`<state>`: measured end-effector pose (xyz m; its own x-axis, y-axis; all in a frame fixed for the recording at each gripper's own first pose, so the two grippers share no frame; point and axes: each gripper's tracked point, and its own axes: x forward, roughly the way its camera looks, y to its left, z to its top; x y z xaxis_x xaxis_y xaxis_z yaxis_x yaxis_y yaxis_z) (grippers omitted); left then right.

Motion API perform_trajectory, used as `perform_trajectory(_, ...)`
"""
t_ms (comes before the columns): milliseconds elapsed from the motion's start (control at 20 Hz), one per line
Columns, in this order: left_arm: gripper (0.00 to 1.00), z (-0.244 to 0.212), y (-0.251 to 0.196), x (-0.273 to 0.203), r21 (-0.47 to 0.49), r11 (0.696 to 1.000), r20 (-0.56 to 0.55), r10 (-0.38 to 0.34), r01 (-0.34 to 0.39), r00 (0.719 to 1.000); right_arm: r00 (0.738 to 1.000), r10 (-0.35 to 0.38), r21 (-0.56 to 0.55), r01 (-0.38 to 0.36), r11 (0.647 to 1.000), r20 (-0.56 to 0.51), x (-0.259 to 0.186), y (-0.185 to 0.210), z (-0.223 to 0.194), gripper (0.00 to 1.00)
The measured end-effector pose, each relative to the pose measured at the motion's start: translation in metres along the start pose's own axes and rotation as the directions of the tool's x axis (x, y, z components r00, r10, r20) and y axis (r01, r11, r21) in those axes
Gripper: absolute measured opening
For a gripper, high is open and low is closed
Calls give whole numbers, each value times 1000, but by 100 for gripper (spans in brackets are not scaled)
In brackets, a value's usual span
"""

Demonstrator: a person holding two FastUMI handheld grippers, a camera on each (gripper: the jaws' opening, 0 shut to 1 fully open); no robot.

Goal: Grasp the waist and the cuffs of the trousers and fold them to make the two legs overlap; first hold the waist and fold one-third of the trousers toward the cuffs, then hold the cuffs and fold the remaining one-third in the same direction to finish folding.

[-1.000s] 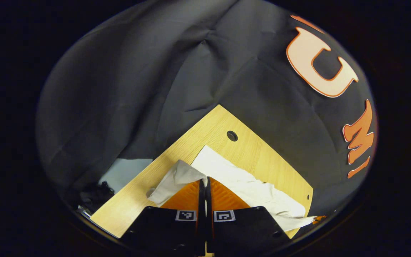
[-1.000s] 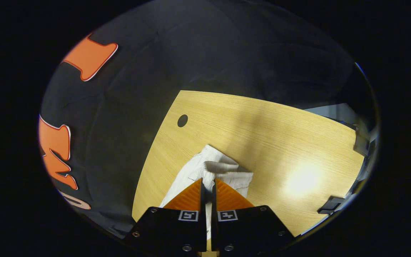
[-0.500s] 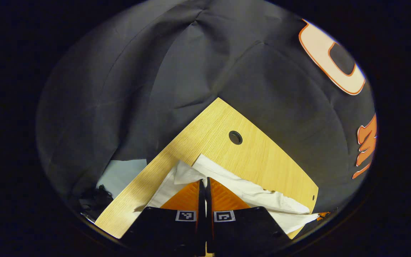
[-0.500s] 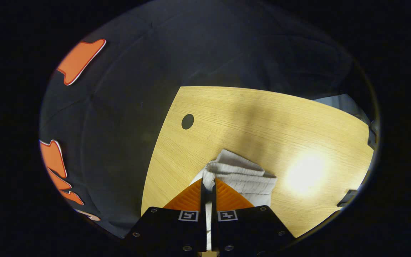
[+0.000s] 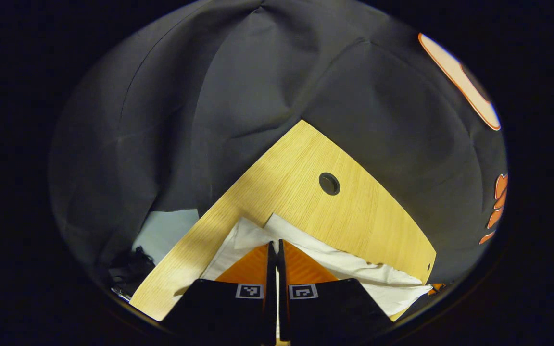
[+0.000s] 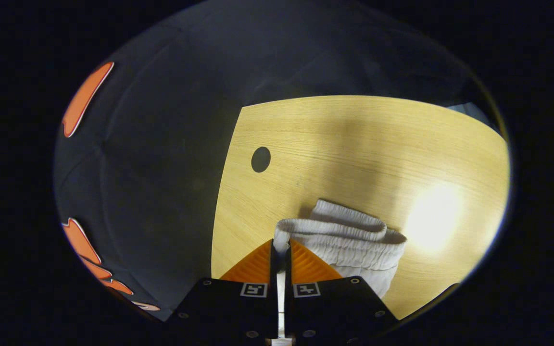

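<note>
Left gripper (image 5: 277, 247) clamped tight on a cuff-end corner of the white cloth trousers (image 5: 354, 264), legs trailing toward 4 o'clock. Right gripper (image 6: 282, 247) pinched shut on the gathered elastic waistband (image 6: 344, 235), bunched toward 2 o'clock. Probably mid first fold; thirds not begun. Cloth under the fingers hidden. Beyond, pale wooden surface (image 6: 354, 139) with round hole (image 6: 260, 159).

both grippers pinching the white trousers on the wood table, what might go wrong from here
1. The right gripper pinches only a thin edge of the ribbed elastic waist of the white cloth trousers; it may slip free.
2. The left gripper holds a cuff end near the light wooden table corner; cloth may slide off.
3. The fabric looks rumpled, so the legs may overlap unevenly.
</note>
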<state>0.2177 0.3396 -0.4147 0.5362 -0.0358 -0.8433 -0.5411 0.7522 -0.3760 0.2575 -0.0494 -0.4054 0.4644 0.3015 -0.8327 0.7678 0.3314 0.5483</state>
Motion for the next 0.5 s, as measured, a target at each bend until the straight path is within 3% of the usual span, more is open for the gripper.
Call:
perform_trajectory(200,14,14,-9,-6,27,1000,48,-13,12,999,996,86,20,-87,996,28,-7,6,2,10)
perform_trajectory(250,25,15,-15,-4,32,999,62,-20,18,998,994,102,1,-103,995,38,-8,7,1,12)
perform_trajectory(300,25,15,-16,-6,42,999,67,-18,15,998,993,109,-25,-108,994,50,-7,8,0,15)
perform_trajectory(500,82,19,-30,-16,91,996,90,-19,10,996,990,116,-141,-104,985,75,-20,13,8,42)
